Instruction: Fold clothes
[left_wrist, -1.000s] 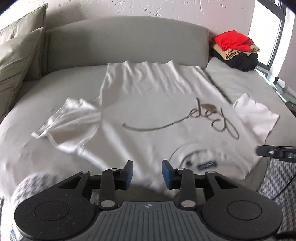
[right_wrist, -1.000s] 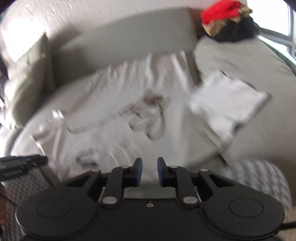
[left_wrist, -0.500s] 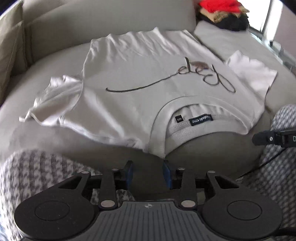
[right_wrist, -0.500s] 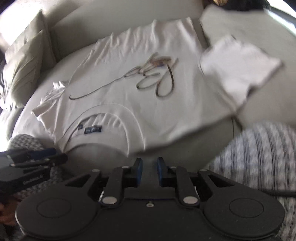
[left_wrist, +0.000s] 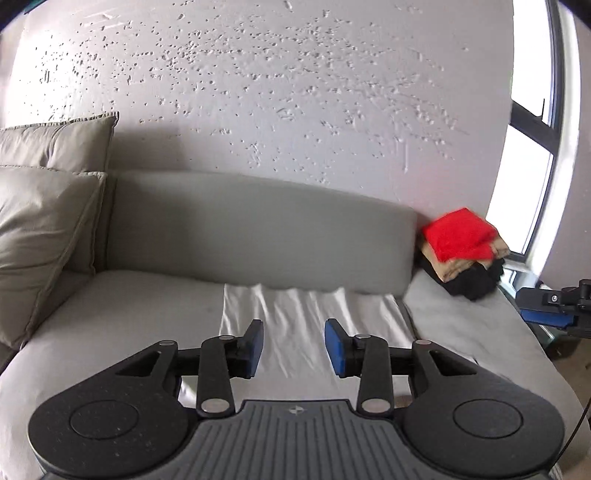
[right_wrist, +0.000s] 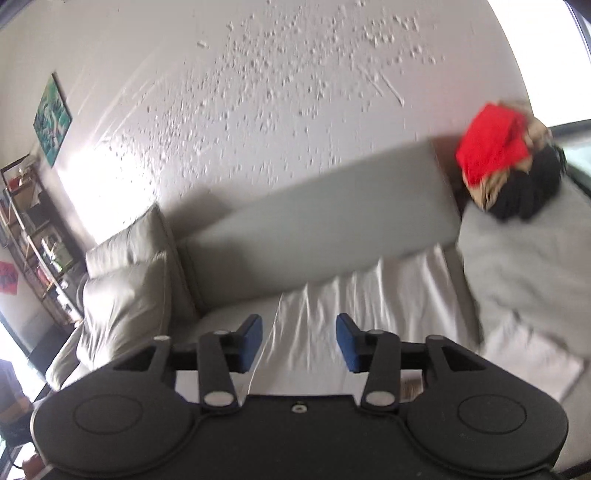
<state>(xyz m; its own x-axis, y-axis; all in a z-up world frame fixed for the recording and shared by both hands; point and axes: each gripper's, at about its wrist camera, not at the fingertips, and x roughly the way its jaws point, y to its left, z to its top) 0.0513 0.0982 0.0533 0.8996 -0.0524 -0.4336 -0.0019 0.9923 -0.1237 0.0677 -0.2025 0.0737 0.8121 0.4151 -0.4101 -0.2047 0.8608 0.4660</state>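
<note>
The white shirt (left_wrist: 310, 317) lies spread on the grey sofa (left_wrist: 258, 232), its far hem touching the foot of the backrest. Only that rumpled far part shows in either view; the near part is hidden behind the gripper bodies.

The left gripper (left_wrist: 293, 345) hangs above the shirt, jaws apart and opening, nothing between them. The right gripper (right_wrist: 299, 341) is also above the shirt, jaws apart and opening, likewise empty. Neither touches the cloth.

A stack (left_wrist: 461, 254) of folded clothes, red on top, sits at the sofa's window end, well apart from the shirt. Cushions (left_wrist: 40, 229) stand at the opposite end.

Assessment: no fold is visible on the part in view; the step in hand appears to be picking grasp points for a first fold.

Recommendations:
- Bring both grippers down level with each other so the fold line runs straight.
- Pinch one layer of cloth only, at matching edges of the shirt.
- Smooth the ripples near the backrest before creasing, or they will be trapped.
- Keep the fold clear of the stack.

The right view is blurred; the sleeve positions cannot be confirmed.
</note>
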